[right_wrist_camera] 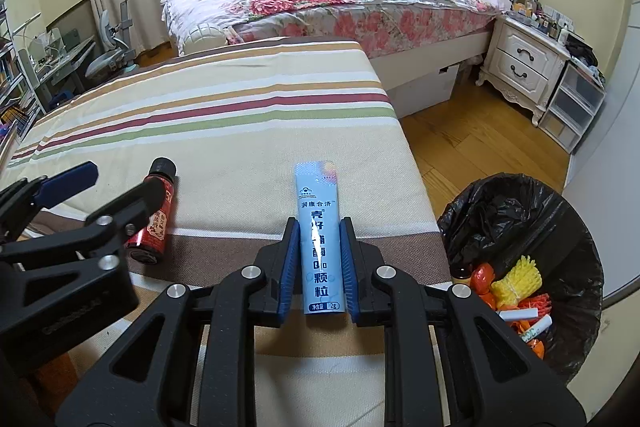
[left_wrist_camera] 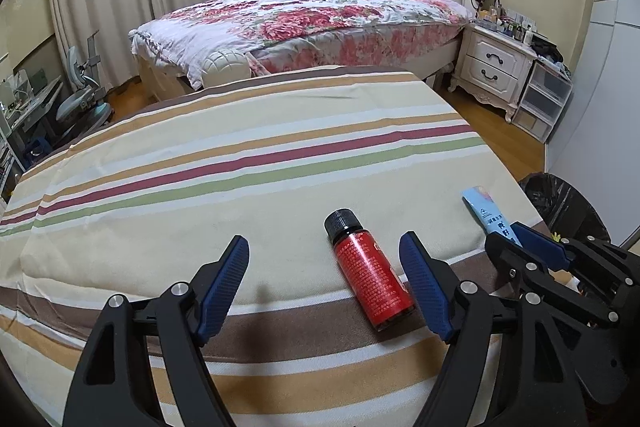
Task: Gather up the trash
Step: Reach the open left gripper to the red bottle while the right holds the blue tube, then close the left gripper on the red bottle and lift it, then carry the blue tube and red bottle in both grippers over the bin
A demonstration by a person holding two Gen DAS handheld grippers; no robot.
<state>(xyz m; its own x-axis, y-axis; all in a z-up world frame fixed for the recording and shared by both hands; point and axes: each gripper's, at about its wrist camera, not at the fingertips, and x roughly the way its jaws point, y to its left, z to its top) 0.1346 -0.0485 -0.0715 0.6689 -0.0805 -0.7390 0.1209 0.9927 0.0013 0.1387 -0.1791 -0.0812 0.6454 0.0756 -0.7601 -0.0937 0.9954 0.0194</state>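
Observation:
A small red bottle [left_wrist_camera: 370, 277] with a black cap lies on the striped tablecloth [left_wrist_camera: 240, 167], close to the right finger of my left gripper [left_wrist_camera: 324, 247], which is open and empty. The bottle also shows in the right wrist view [right_wrist_camera: 154, 215]. My right gripper [right_wrist_camera: 319, 227] is shut on a light blue sachet [right_wrist_camera: 320, 227] with Chinese print, held just above the cloth. The sachet's tip shows in the left wrist view [left_wrist_camera: 486, 211]. A bin with a black liner [right_wrist_camera: 520, 227] stands right of the table and holds several pieces of trash.
A bed with a floral quilt [left_wrist_camera: 320, 11] stands beyond the table. A white nightstand [left_wrist_camera: 496, 67] and plastic drawers [left_wrist_camera: 544, 99] are at the right. A desk and chair [left_wrist_camera: 80, 99] are at the left. Wooden floor [right_wrist_camera: 480, 147] lies between table and bin.

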